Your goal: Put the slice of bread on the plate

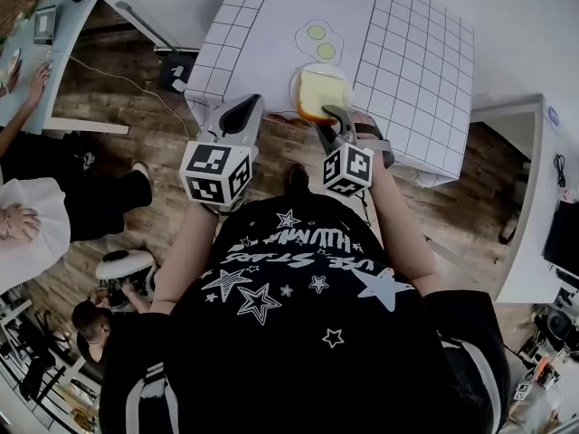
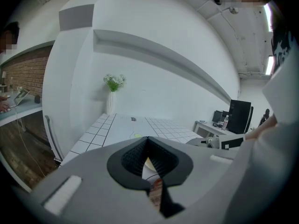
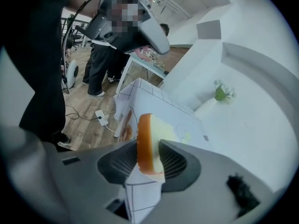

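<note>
right gripper (image 1: 333,116) jaws pinch slice of bread (image 1: 321,89) by near edge | slice flat over plate (image 1: 294,84), tabletop (image 1: 416,61) near edge | left gripper (image 1: 242,110) jaws pressed together, empty

Upside down at lower centre of the head view: white lettering among stars on the black T-shirt (image 1: 308,283), too warped to read surely. Black-and-white square code markers, no letters, on the left marker cube (image 1: 217,174) and right marker cube (image 1: 348,168). Nothing legible elsewhere.
</note>
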A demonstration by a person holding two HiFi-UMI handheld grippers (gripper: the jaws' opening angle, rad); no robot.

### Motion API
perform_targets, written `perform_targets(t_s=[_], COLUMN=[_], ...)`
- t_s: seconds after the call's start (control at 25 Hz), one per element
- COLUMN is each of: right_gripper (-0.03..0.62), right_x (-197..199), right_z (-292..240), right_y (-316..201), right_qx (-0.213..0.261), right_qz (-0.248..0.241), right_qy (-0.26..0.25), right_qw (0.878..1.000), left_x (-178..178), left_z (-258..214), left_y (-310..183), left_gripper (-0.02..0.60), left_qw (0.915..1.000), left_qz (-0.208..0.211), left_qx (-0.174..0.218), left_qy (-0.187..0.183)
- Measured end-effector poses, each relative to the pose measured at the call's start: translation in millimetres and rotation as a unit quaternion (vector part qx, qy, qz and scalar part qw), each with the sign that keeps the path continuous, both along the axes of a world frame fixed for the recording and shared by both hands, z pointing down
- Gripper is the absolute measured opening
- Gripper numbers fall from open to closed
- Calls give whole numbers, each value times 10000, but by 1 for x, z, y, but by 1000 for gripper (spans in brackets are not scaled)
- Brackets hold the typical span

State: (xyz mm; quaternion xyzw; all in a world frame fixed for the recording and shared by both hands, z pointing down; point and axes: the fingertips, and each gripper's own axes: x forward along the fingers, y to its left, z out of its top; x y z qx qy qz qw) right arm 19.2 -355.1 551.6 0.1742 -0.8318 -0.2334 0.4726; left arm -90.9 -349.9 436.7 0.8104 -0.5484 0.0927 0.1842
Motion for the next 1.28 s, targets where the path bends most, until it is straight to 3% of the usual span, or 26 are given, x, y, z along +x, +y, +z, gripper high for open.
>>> perform_targets(t_s=[0.24,0.44,0.6,0.96,1.16,1.28], right_gripper=[163,198,198,198,198,197], right_x=[-7,0,2,8,15,17], right_z=[1,16,13,5,-8,-26], right_y=[2,-2,-4,4,16,26], right_qx=[-128,-177,43,-145,-104,-126], right_qz=[270,717,861,1198,1431,1684], right_qy=[-213,-41,-102,-318,-598,-1104], right_qw=[9993,9973,9962,9922,9878,9794], left_x=[-8,-13,-17,-27,-27,-25], left_z=[2,4,3,1,-1,-4], left_y=[11,16,20,29,44,58], left_gripper=[9,9,9,9,9,9], left_qw=[10000,10000,10000,10000,9999,9998], left_qz=[-23,-29,-28,-48,72,156], left_qx=[-45,-43,-30,19,78,122], left_qy=[0,-25,-19,38,41,55])
